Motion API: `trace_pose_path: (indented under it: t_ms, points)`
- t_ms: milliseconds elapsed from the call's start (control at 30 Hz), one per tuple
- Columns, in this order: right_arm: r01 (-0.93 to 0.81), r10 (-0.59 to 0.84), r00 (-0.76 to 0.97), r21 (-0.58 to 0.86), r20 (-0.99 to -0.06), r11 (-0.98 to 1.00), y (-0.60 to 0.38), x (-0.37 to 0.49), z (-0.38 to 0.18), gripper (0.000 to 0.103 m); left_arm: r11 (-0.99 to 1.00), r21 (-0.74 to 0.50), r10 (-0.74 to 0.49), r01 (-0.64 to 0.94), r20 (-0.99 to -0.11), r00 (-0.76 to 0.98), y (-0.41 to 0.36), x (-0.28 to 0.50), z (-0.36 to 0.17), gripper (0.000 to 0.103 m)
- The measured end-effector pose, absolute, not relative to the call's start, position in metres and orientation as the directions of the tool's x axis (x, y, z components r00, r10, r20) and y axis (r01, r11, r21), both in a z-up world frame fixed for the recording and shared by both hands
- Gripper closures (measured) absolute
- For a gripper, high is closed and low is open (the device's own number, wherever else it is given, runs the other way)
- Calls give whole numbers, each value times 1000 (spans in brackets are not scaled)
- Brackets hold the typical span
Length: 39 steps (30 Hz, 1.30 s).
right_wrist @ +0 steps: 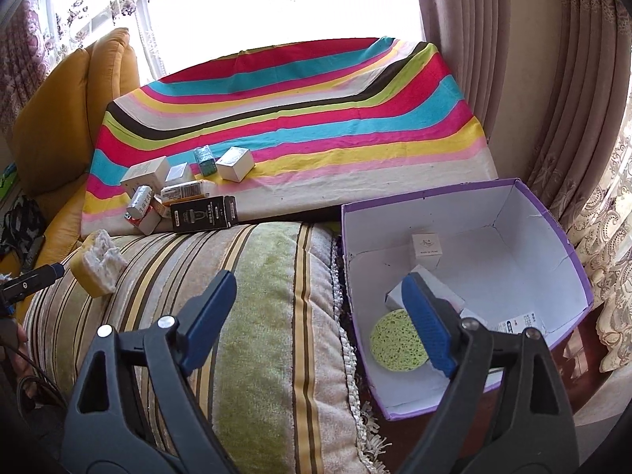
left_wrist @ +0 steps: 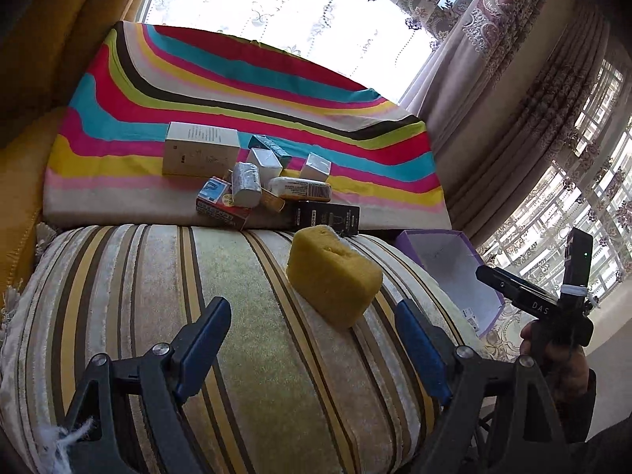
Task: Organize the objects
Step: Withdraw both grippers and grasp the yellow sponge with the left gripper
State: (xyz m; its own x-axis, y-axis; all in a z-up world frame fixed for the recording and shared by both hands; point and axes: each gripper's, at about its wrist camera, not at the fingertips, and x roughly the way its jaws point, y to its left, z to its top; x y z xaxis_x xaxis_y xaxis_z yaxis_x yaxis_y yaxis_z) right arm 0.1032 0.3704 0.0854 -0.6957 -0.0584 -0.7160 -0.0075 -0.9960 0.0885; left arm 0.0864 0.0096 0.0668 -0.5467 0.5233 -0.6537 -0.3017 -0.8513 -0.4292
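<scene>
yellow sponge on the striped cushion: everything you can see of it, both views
The yellow sponge is a porous, foam-like rectangular block with rounded corners, lying on the striped cushion just ahead of the open left gripper, untouched. In the right wrist view one face looks torn, ragged and whitish. It sits below the clutter of small boxes, apart from them.
</scene>
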Motion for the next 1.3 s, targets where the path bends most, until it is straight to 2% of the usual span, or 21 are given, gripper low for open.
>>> trace_pose_path:
  t_ms: [167, 300, 600, 667, 733, 833, 1133, 1300]
  points:
    - [35, -96, -679, 99, -728, -994, 354, 95, 81, 14, -856, -390, 516, -339, -674, -529, 24, 84, 67, 17]
    - [54, -108, -665, 97, -739, -994, 338, 86, 75, 13, -837, -426, 546, -343, -663, -512, 33, 80, 73, 17]
    - [133, -144, -638, 77, -757, -988, 294, 73, 61, 12, -868, -428, 496, -251, -723, -481, 56, 53, 67, 17]
    - [143, -152, -633, 78, -759, -987, 289, 71, 58, 12, -871, -440, 490, -220, -739, -461, 54, 45, 58, 20]
    - [146, -154, -630, 78, -761, -986, 286, 69, 55, 12, -866, -456, 496, -204, -741, -452, 51, 42, 53, 35]
    - [142, -153, -630, 80, -761, -987, 286, 67, 53, 12, -864, -463, 499, -196, -742, -447, 46, 40, 48, 49]
    - [138, -150, -624, 82, -767, -987, 276, 41, 48, 11, -848, -497, 519, -183, -713, -471, 30, 40, 48, 64]
    - [159, -161, -587, 82, -793, -984, 258, 19, 40, 8, -846, -511, 513, -150, -707, -487, 15, 38, 45, 68]
